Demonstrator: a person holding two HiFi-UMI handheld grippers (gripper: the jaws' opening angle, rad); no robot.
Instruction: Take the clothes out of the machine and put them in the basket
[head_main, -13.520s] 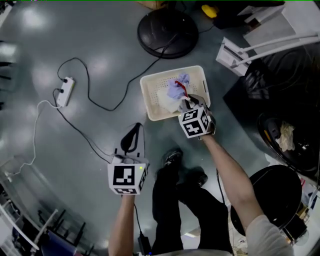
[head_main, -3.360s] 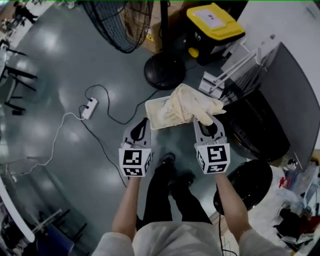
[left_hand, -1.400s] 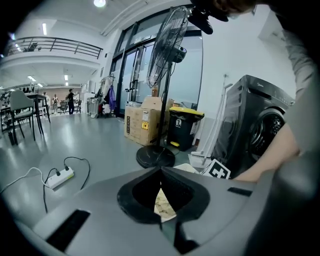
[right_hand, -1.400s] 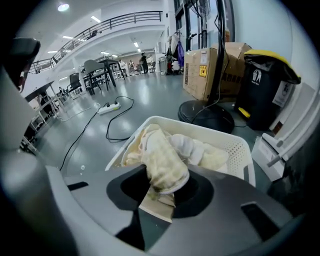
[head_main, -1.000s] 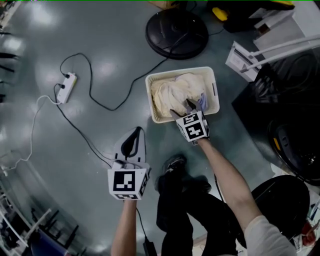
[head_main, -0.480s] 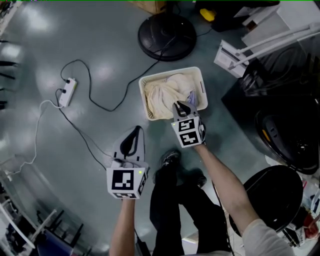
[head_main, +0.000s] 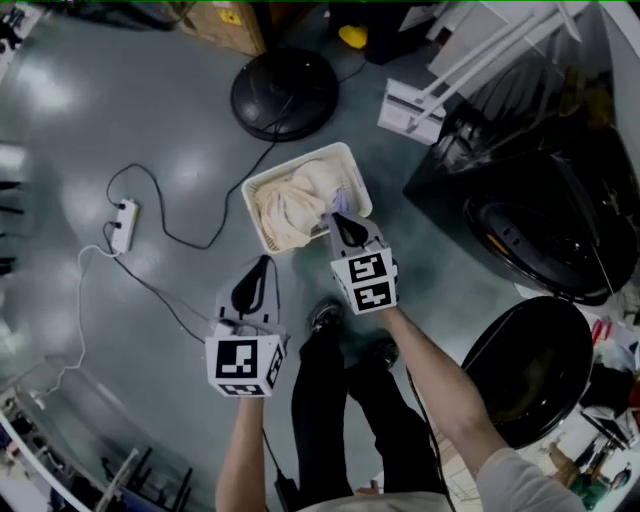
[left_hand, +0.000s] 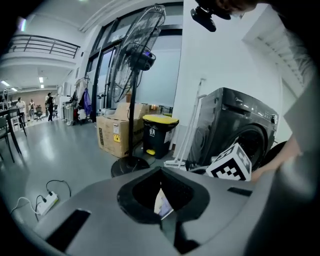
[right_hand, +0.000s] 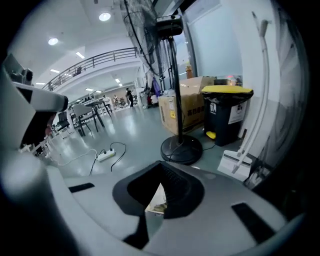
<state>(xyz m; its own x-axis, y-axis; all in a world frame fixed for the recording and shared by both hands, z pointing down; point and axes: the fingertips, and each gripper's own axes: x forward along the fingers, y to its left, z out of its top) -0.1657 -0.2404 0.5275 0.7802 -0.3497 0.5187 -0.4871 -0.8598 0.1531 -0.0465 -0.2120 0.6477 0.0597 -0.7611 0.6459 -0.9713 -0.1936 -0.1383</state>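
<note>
Both of my claws are pressed together, with nothing in either. My left claw (head_main: 262, 262) hangs over the bare floor (head_main: 150, 120), beside the basket (head_main: 297, 165) and apart from it. My right claw (head_main: 335, 216) has just been closing with nothing between its jaws, and its tip sits over the basket's near corner. Cream clothes (head_main: 283, 212) lie heaped in the basket, with a lilac piece at the side nearest that claw. To my right, the machine (head_main: 530, 235) stands with its round door (head_main: 525, 365) swung open.
</note>
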